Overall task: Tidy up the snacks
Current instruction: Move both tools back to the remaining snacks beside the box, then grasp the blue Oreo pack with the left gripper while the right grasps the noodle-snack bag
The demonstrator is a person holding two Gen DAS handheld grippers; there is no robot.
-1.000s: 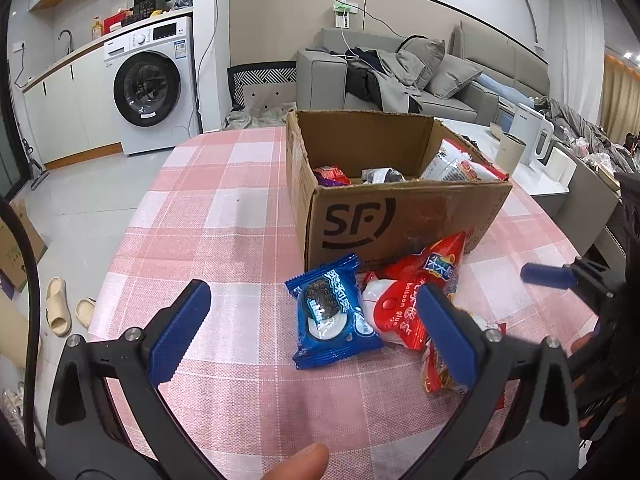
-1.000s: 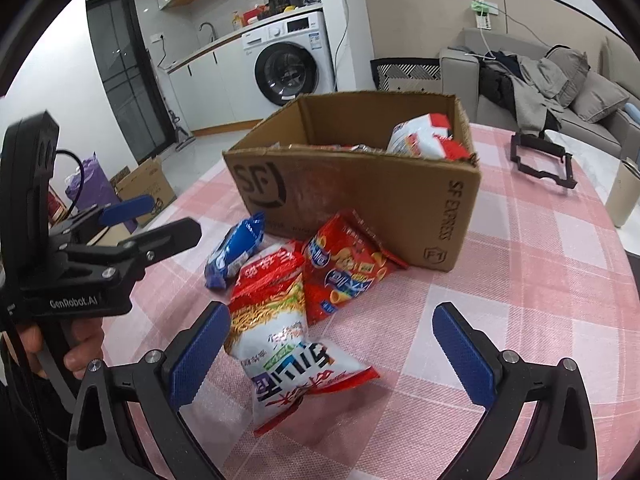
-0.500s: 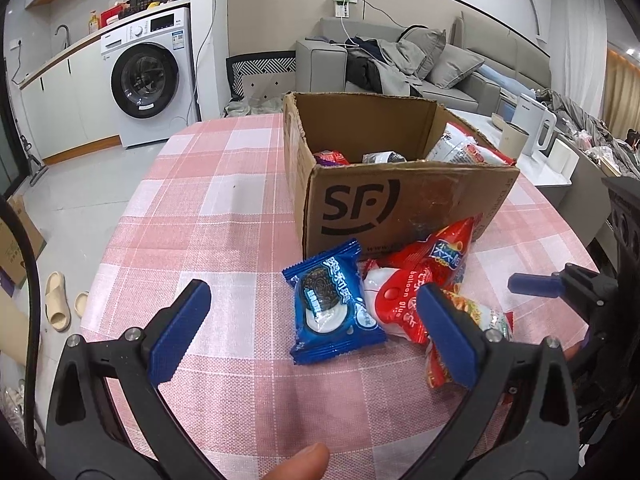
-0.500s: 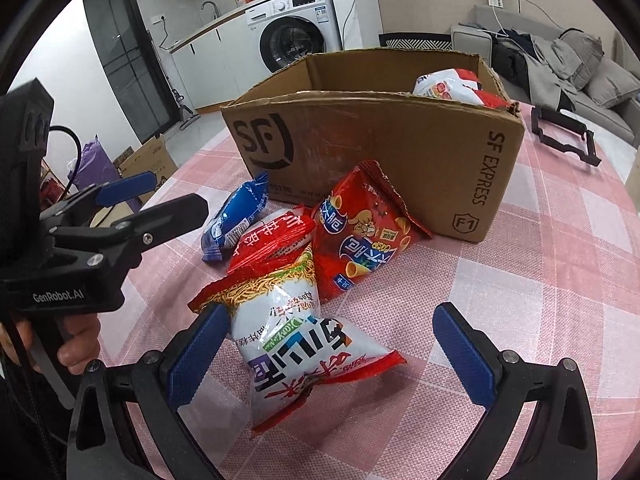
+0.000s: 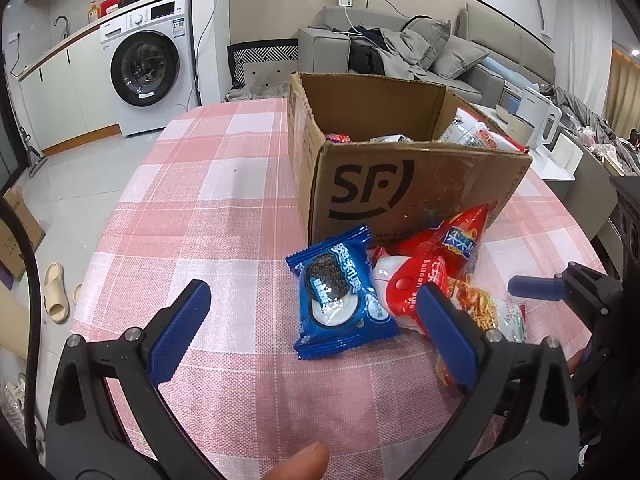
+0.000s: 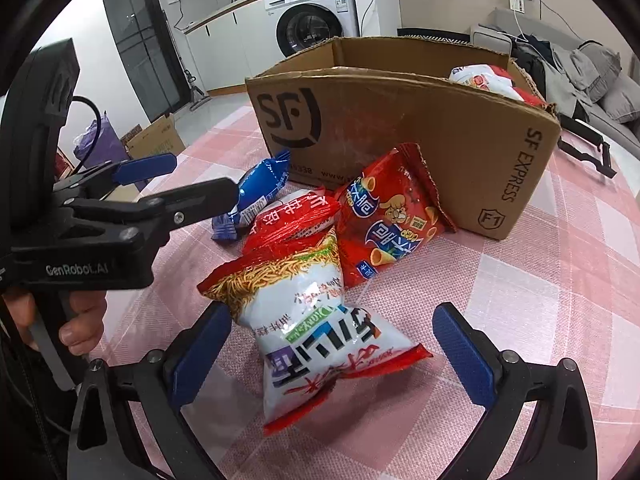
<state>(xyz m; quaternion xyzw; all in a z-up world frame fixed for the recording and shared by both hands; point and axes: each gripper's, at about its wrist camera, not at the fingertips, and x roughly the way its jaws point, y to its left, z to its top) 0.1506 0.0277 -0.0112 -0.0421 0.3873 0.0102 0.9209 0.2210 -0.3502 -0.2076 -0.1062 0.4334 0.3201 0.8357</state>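
Observation:
An open cardboard box [image 5: 420, 184] [image 6: 404, 128] marked SF stands on the pink checked table, with several snack bags inside. In front of it lie a blue cookie pack [image 5: 340, 296] [image 6: 260, 188], a red-and-white bag [image 5: 404, 292] [image 6: 294, 218], a red cone-snack bag [image 5: 456, 236] [image 6: 388, 216] and a white-and-red noodle-snack bag [image 6: 316, 320] [image 5: 484, 308]. My left gripper [image 5: 316, 332] is open, its fingers either side of the blue pack's near end. My right gripper [image 6: 332, 348] is open, straddling the noodle-snack bag without touching it.
A black frame-like part [image 6: 584, 148] lies on the table right of the box. A washing machine [image 5: 156, 64] and counter stand beyond the table's left, a sofa [image 5: 404, 52] behind. Slippers [image 5: 56, 296] and a cardboard carton [image 6: 154, 142] lie on the floor.
Both grippers have moved forward and lower toward the snacks: the left closer to the blue pack, the right down around the noodle-snack bag. Both stay open.

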